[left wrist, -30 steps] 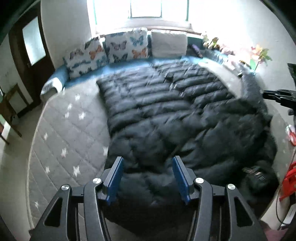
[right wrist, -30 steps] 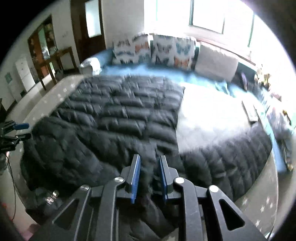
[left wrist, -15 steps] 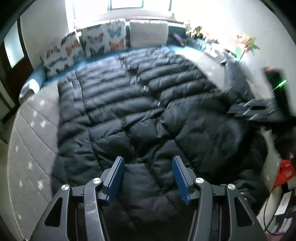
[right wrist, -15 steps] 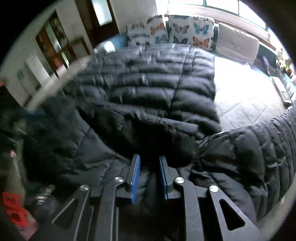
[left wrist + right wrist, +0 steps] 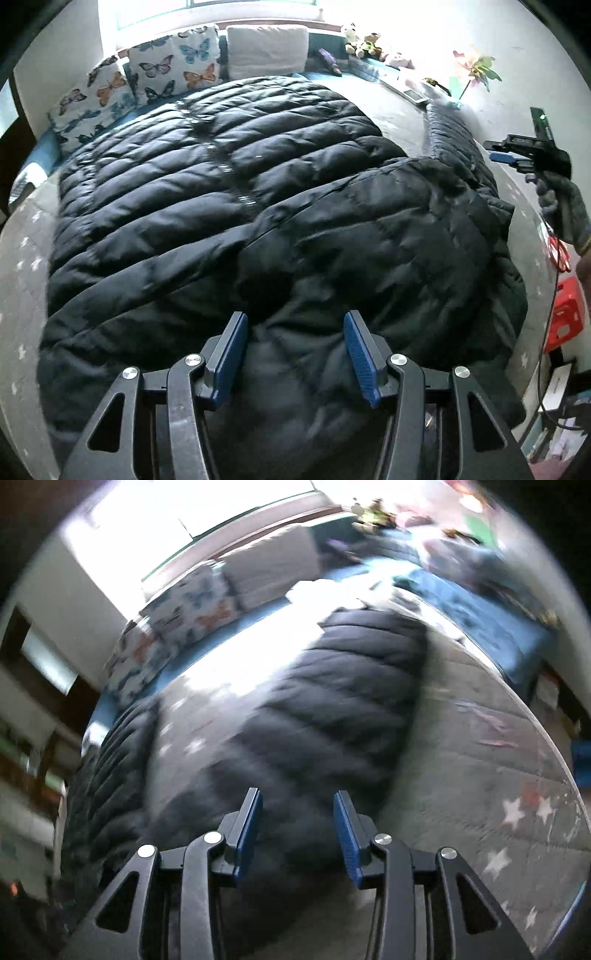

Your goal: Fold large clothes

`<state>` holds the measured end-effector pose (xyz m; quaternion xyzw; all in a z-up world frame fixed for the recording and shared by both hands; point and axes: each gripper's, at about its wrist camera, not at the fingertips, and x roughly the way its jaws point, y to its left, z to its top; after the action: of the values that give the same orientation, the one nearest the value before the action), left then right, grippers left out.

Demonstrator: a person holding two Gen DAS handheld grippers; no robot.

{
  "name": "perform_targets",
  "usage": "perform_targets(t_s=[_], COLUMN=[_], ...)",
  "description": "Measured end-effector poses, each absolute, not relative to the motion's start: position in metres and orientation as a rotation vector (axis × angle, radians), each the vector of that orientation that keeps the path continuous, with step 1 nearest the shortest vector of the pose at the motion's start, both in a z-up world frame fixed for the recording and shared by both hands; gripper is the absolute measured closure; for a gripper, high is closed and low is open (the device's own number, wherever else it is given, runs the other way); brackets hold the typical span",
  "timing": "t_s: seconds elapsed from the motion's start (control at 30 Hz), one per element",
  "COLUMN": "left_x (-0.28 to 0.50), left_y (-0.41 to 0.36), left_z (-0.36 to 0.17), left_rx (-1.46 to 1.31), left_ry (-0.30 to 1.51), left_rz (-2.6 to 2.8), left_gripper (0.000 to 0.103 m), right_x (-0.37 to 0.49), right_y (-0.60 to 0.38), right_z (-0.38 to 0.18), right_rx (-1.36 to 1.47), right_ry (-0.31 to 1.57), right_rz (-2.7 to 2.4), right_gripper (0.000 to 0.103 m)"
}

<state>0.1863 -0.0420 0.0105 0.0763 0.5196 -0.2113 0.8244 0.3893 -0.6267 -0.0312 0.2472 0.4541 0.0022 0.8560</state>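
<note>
A black puffer coat (image 5: pixel 258 206) is spread across the bed (image 5: pixel 22 266), one side folded over; both grippers' jaws are held apart, empty, so its 6 o'clock hem is best pinched next.

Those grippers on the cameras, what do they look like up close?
Each gripper, left gripper and right gripper, has black angular linkage arms with silver round bolts and two flat blue ribbed pads. A grey knitted glove covers the hand holding the right one.
</note>
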Motion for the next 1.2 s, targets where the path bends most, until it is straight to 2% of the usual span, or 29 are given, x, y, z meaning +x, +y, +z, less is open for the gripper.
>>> perform_targets(t_s=[0.17, 0.3, 0.57, 0.63, 0.67, 0.73, 0.77, 0.87, 1.07, 1.2], left_x=[0.200, 0.213, 0.227, 0.229, 0.231, 0.233, 0.233, 0.239, 0.248, 0.239], left_y=[-0.069, -0.090, -0.128, -0.135, -0.138, -0.142, -0.142, -0.152, -0.177, -0.166], left_z=[0.007, 0.006, 0.003, 0.004, 0.006, 0.010, 0.012, 0.013, -0.001, 0.015], left_rx=[0.181, 0.176, 0.182, 0.188, 0.180, 0.159, 0.150, 0.126, 0.168, 0.142], left_ry=[1.119, 1.137, 1.147, 1.148, 1.147, 1.147, 1.141, 1.139, 1.134, 1.106], left_rz=[-0.496, -0.538, -0.605, -0.613, -0.619, -0.637, -0.642, -0.649, -0.611, -0.619], left_gripper=[0.045, 0.045, 0.045, 0.045, 0.045, 0.045, 0.045, 0.045, 0.045, 0.045], right_x=[0.406, 0.416, 0.441, 0.441, 0.440, 0.434, 0.432, 0.425, 0.408, 0.379], right_y=[-0.667, -0.688, -0.694, -0.697, -0.699, -0.703, -0.703, -0.696, -0.652, -0.597], right_z=[-0.058, -0.067, -0.075, -0.079, -0.080, -0.078, -0.075, -0.047, 0.036, 0.096], right_rx=[0.651, 0.771, 0.814, 0.873, 0.910, 0.976, 0.980, 0.928, 0.770, 0.650], right_ry=[0.956, 0.887, 0.822, 0.806, 0.805, 0.771, 0.760, 0.719, 0.627, 0.554], right_rz=[-0.081, -0.066, 0.029, 0.051, 0.070, 0.090, 0.099, 0.113, 0.219, 0.343], right_gripper=[0.059, 0.058, 0.055, 0.061, 0.079, 0.084, 0.088, 0.091, 0.092, 0.093])
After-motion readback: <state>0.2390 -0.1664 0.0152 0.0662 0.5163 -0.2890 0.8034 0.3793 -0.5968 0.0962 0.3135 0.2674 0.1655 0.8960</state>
